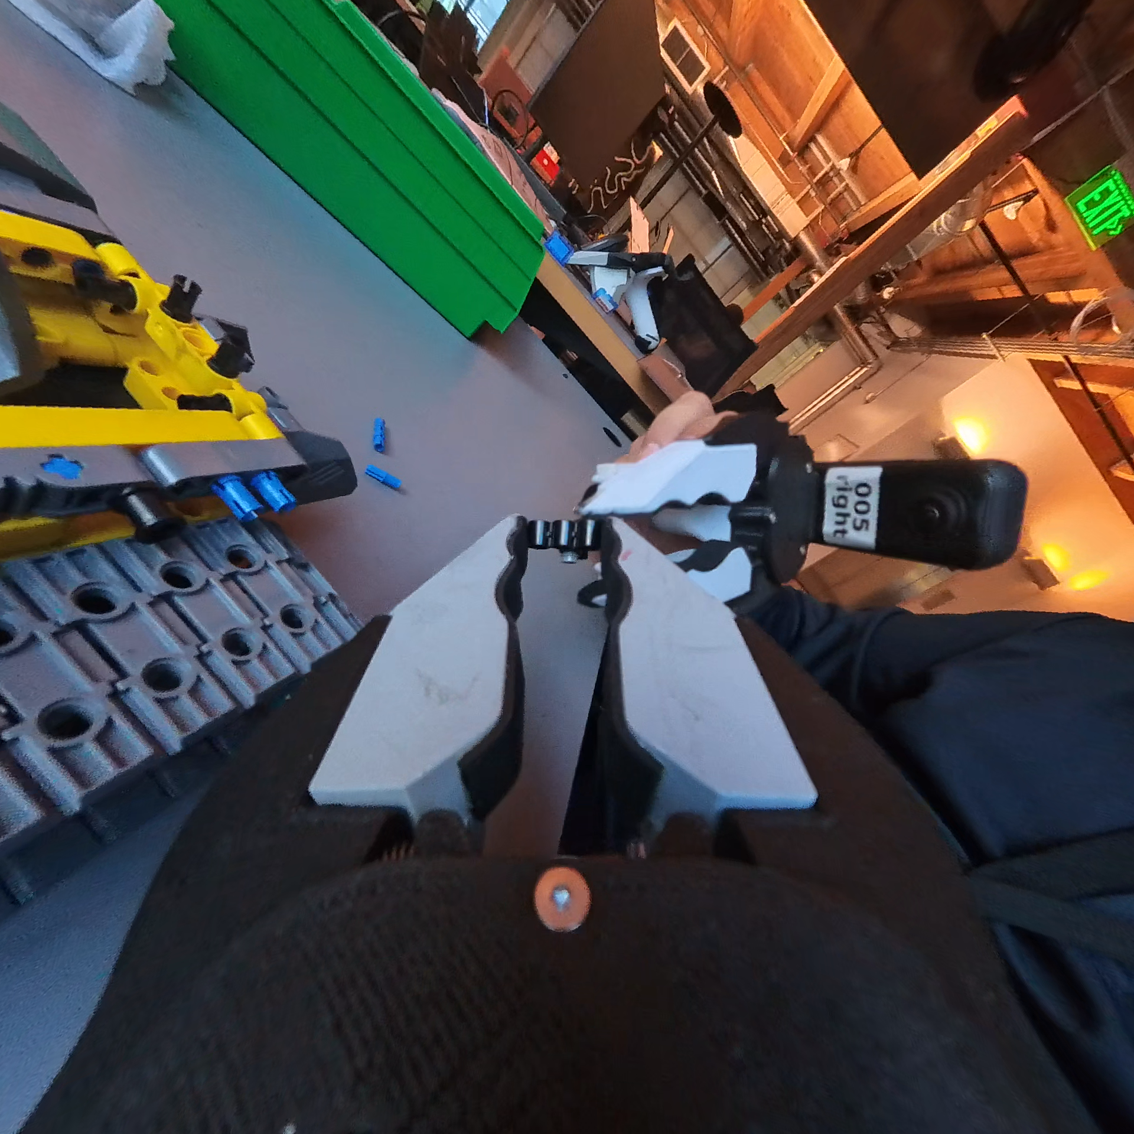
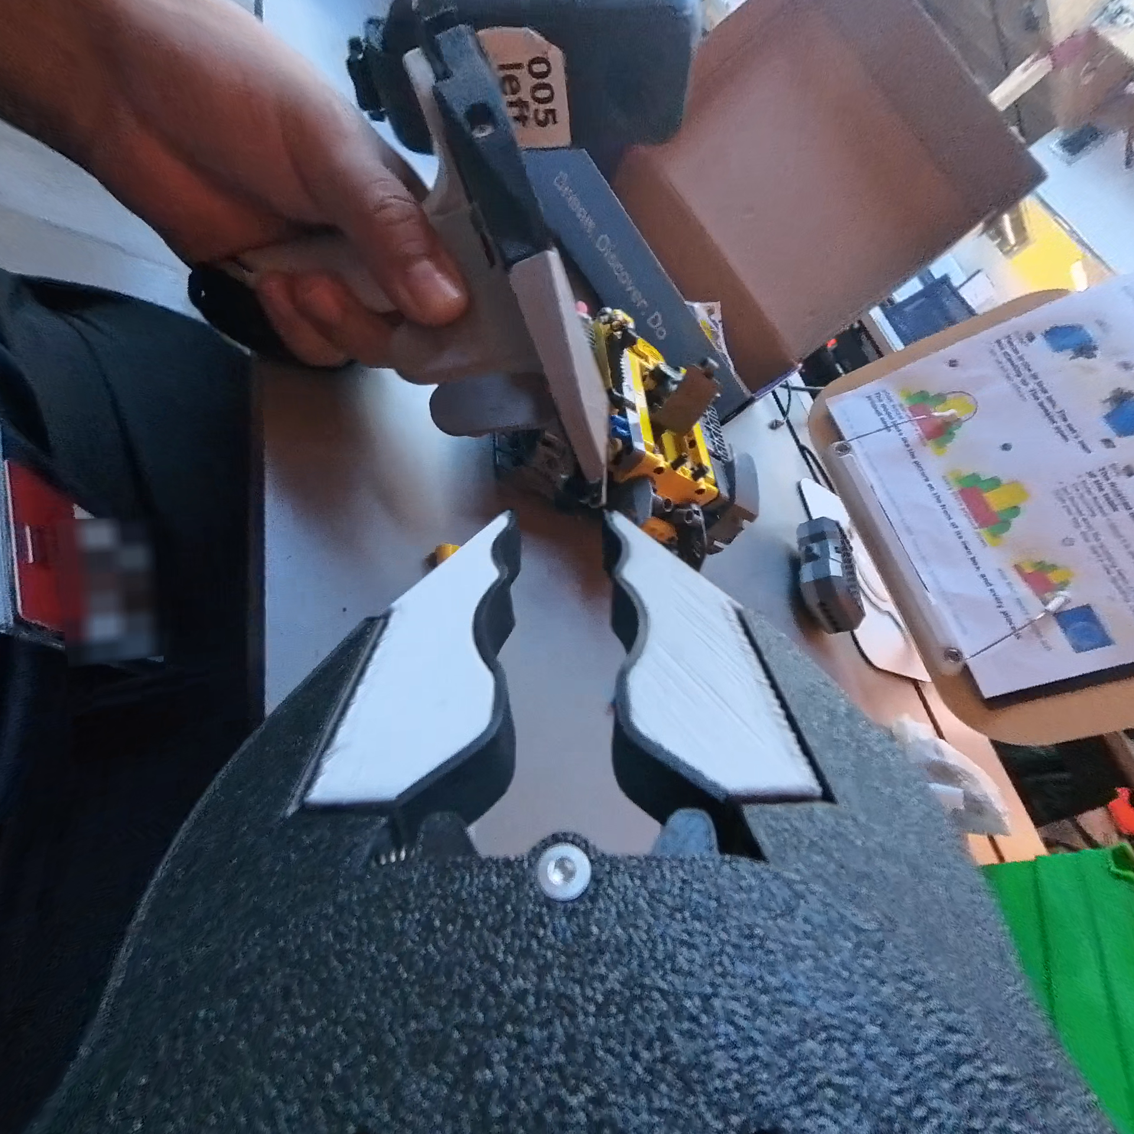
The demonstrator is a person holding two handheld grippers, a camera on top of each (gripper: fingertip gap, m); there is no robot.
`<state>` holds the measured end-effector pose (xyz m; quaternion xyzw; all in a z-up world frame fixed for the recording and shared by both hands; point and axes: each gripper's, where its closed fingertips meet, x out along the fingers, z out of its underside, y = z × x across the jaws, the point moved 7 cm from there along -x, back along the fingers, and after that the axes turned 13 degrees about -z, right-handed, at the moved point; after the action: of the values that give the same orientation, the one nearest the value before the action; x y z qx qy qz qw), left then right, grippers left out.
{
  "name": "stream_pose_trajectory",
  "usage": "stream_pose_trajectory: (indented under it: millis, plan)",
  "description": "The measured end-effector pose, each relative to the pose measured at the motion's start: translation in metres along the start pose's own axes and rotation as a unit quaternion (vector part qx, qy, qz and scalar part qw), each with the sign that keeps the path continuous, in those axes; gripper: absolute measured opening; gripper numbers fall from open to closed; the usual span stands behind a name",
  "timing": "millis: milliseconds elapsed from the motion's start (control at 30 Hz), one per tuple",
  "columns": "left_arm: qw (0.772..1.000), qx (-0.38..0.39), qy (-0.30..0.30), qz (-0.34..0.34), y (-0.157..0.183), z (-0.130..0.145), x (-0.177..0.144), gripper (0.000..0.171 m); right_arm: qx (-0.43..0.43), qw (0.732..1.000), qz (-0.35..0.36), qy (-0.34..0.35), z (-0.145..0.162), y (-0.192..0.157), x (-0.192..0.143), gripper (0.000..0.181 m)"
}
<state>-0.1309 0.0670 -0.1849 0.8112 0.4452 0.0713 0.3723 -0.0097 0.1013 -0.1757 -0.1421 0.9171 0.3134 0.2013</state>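
Black toothed part (image 1: 561, 532) sits pinched between left fingers (image 1: 466, 620); right fingers (image 2: 687, 632) gape empty.

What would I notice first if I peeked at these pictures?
Probably the left gripper, pinching a small black toothed part at its tips above the grey table. Beside it stands a bright yellow and grey brick-built vehicle with blue pins lying loose nearby. The right gripper is open and empty, and a big green bin stands at the back.

Bright mixed daylight and warm orange lamps, heavy fisheye bending at edges, soft motion blur, background unfocused
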Motion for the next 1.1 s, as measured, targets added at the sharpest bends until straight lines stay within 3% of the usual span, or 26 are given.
stream_pose_trajectory:
  millis: [133,467,600,700,800,900,967,1100]
  plan:
    - [1.000,-0.001,-0.006,0.001,0.001,0.002,0.002,0.021,-0.007,1.000,0.021,-0.010,0.000,0.000,0.003,0.009]
    - [1.000,-0.012,-0.017,-0.009,-0.001,0.002,0.004,0.021,0.011,1.000,0.016,-0.015,0.004,0.002,0.006,0.007]
    - [0.999,0.016,-0.038,-0.024,-0.002,0.003,0.003,0.021,0.129,0.990,-0.048,0.032,0.010,0.009,0.006,0.006]
    - [0.990,0.113,-0.040,-0.072,0.000,0.000,-0.001,0.022,0.247,0.961,-0.114,0.056,0.020,0.017,0.006,0.005]
    - [0.947,0.288,-0.053,-0.132,0.008,0.001,-0.004,0.028,0.336,0.925,-0.160,0.078,0.029,0.024,0.004,0.006]
    - [0.865,0.470,-0.059,-0.169,0.020,0.011,-0.003,0.026,0.400,0.884,-0.225,0.086,0.035,0.022,0.005,0.006]
    - [0.820,0.541,-0.043,-0.184,0.026,0.016,-0.003,0.020,0.434,0.858,-0.260,0.083,0.038,0.020,0.007,0.005]
    - [0.795,0.582,-0.041,-0.165,0.031,0.027,-0.001,0.014,0.481,0.820,-0.296,0.094,0.040,0.018,0.010,0.005]
